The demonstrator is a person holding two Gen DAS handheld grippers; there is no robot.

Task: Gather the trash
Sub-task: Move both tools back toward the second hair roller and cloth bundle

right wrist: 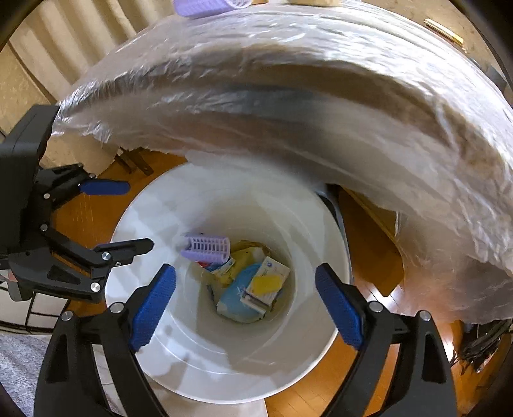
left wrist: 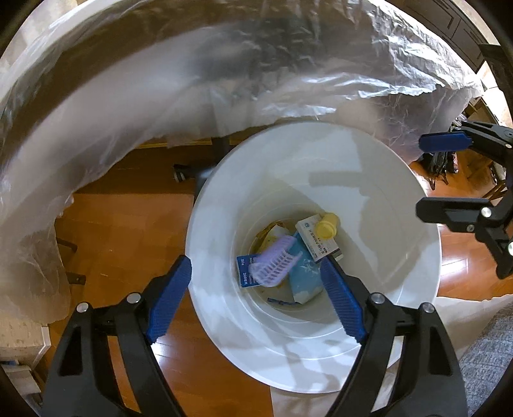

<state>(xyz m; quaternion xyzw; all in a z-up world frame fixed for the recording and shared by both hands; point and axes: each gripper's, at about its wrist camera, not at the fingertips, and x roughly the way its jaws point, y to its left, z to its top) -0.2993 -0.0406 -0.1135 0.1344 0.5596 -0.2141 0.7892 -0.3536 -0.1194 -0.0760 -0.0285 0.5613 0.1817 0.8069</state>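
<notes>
A white trash bin (left wrist: 400,256) (right wrist: 154,211) stands on the wooden floor below both grippers. A purple hair roller (left wrist: 277,264) (right wrist: 206,247) is blurred inside the bin, above the other trash. At the bottom lie a white box (left wrist: 315,239) (right wrist: 272,272), a yellow cap (left wrist: 327,226), a blue packet (left wrist: 304,272) (right wrist: 239,288) and yellow paper. My left gripper (left wrist: 256,295) (right wrist: 112,218) is open and empty over the bin. My right gripper (right wrist: 245,304) (left wrist: 445,176) is open and empty over the bin's other side.
A table edge draped in clear plastic sheet (left wrist: 192,80) (right wrist: 288,96) overhangs the bin. Another purple roller (right wrist: 211,6) lies on the table top. A chair base with castors (left wrist: 192,170) stands behind the bin. A grey rug (left wrist: 487,362) lies at the right.
</notes>
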